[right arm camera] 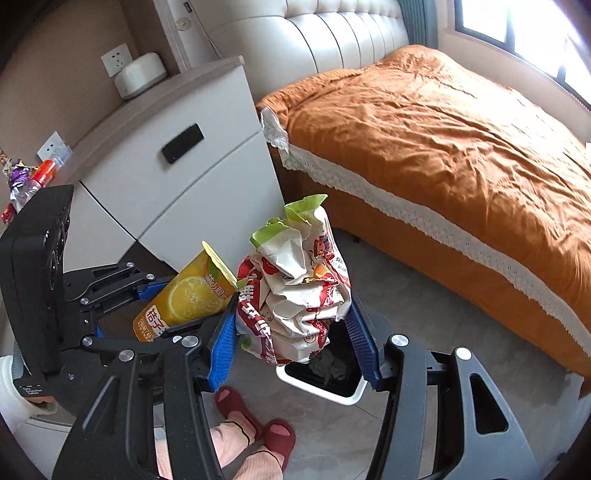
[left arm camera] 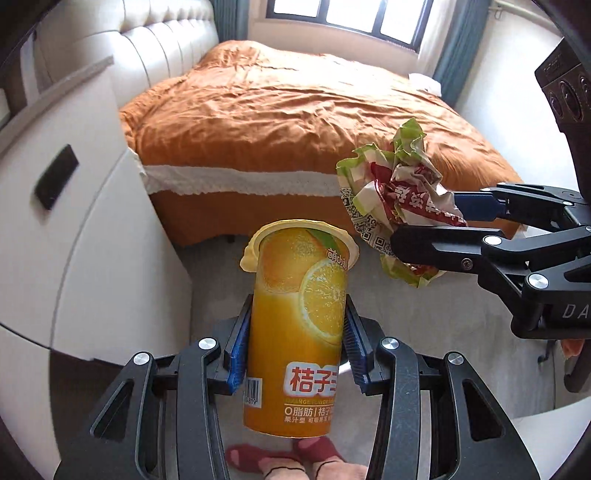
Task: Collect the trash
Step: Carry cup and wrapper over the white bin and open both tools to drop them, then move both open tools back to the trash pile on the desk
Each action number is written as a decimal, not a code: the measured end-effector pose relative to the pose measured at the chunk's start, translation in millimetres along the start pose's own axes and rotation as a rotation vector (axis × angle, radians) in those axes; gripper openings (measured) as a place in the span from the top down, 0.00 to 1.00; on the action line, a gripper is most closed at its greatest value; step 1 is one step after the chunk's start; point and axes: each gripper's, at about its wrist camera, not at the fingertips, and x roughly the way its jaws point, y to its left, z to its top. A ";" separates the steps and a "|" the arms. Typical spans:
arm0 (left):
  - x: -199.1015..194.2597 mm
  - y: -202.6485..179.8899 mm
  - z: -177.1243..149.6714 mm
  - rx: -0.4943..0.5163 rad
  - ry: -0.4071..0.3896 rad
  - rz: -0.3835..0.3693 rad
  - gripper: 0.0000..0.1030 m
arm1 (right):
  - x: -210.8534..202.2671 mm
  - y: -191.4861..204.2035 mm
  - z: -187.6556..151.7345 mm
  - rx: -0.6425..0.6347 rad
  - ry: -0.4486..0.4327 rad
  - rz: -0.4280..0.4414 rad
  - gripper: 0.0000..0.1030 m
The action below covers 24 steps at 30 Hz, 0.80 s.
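A bedroom with a grey floor: a bed point(right arm camera: 461, 140) under a rumpled orange cover with a white lace edge, a padded cream headboard point(right arm camera: 332, 40), a dark-framed window point(left arm camera: 351, 18) and a white nightstand point(right arm camera: 166, 158) with a black recessed handle beside the bed.

The left tool point(left arm camera: 295, 332) grips an orange juice cup point(left arm camera: 295, 332) between its blue ribbed pads, which press on the sides of the cup about halfway up. The cup is tall and yellow-orange, printed with orange slices, and its pale foil lid is peeled and curled at the rim. Large Chinese characters stand on a red and white label; below them "ORANGE FLAVOR" can be partly read, and a barcode sits at the side. The cup stands nearly upright in the left wrist view, above the floor.

The right tool point(right arm camera: 291, 332) clamps a crumpled paper wrapper point(right arm camera: 295, 288), white with green edges and red printed characters; QR codes show on it in the left wrist view. The wad bulges up out of the pads.

Both tools point steeply down, side by side, the cup just beside the wrapper. Under the wrapper stands a white-rimmed bin point(right arm camera: 325, 387) with a dark liner. The person's feet in red slippers point(right arm camera: 258, 424) are on the floor below.
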 end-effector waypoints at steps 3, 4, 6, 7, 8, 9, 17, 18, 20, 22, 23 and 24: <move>42.6 -0.5 -13.0 0.022 0.035 -0.018 0.57 | 29.5 -18.0 -19.3 0.028 0.030 0.000 0.46; 53.9 -0.1 -18.3 0.026 0.042 -0.022 0.57 | 40.0 -23.0 -26.0 0.034 0.041 0.001 0.46; 78.8 3.6 -24.1 0.024 0.064 -0.038 0.57 | 63.0 -31.8 -39.1 0.040 0.066 0.000 0.46; 91.5 5.9 -28.2 0.021 0.071 -0.049 0.57 | 74.5 -35.6 -45.3 0.041 0.075 0.003 0.46; 104.6 8.3 -32.4 0.017 0.080 -0.050 0.56 | 84.9 -38.8 -50.7 0.040 0.084 0.002 0.46; 118.4 11.2 -36.4 0.012 0.095 -0.063 0.55 | 96.6 -41.7 -56.6 0.038 0.092 -0.003 0.46; 177.1 21.2 -66.5 -0.012 0.145 -0.067 0.06 | 157.8 -65.8 -89.6 0.086 0.143 -0.046 0.05; 177.9 21.9 -67.5 -0.008 0.146 -0.055 0.05 | 160.1 -67.8 -91.7 0.093 0.150 -0.056 0.04; 173.7 23.7 -65.7 -0.001 0.145 -0.040 0.05 | 160.0 -69.8 -92.4 0.108 0.155 -0.066 0.05; 163.7 25.1 -62.1 -0.002 0.141 -0.022 0.05 | 154.3 -67.8 -89.6 0.116 0.154 -0.066 0.04; 157.8 26.4 -59.3 -0.004 0.140 -0.017 0.05 | 149.9 -65.7 -87.0 0.116 0.150 -0.068 0.04; 152.3 27.5 -56.5 -0.008 0.137 -0.011 0.05 | 147.3 -64.9 -83.1 0.116 0.146 -0.066 0.04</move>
